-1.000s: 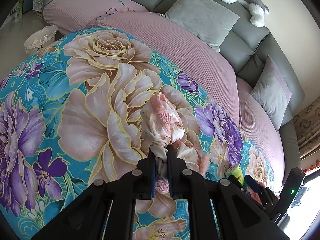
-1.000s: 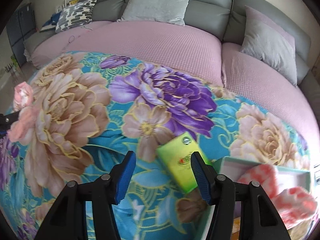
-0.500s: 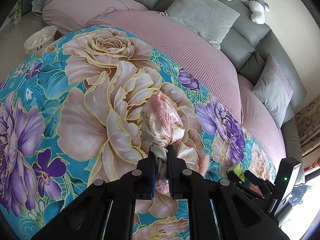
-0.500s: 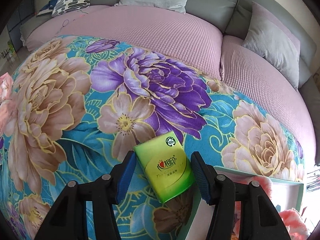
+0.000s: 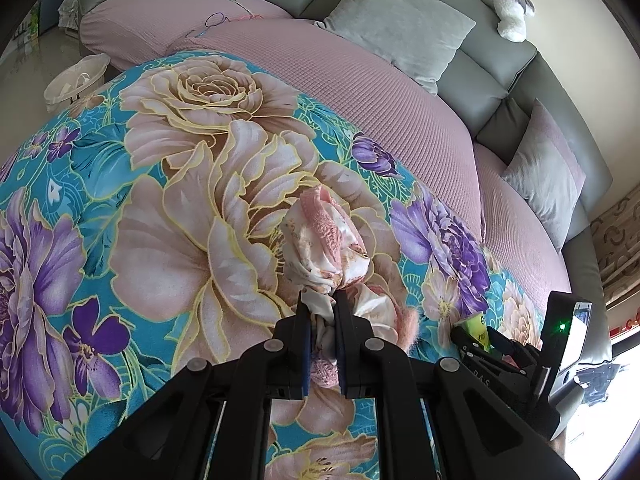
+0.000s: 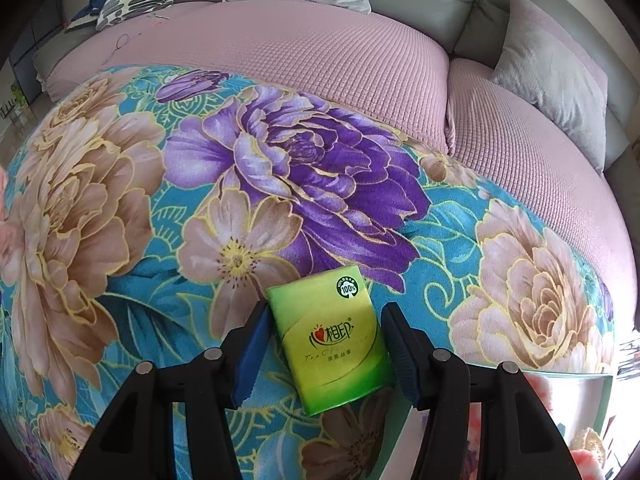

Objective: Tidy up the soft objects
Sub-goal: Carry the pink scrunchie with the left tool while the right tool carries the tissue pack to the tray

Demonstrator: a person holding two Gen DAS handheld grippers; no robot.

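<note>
- The green tissue pack (image 6: 330, 338) lies flat on the floral blanket (image 6: 120, 208), right between the right gripper (image 6: 327, 354) fingers, long axis running pretty much along them.
- Right jaws are wide apart, each blue pad just beside a pack edge; can't tell if either touches.
- Left gripper (image 5: 322, 312) is farther off, jaws clamped on a bunched pink-and-white cloth (image 5: 324, 240).

A grey sofa (image 5: 492, 80) with grey cushions (image 5: 400, 28) curves behind a floral blanket (image 5: 120, 208).
</note>
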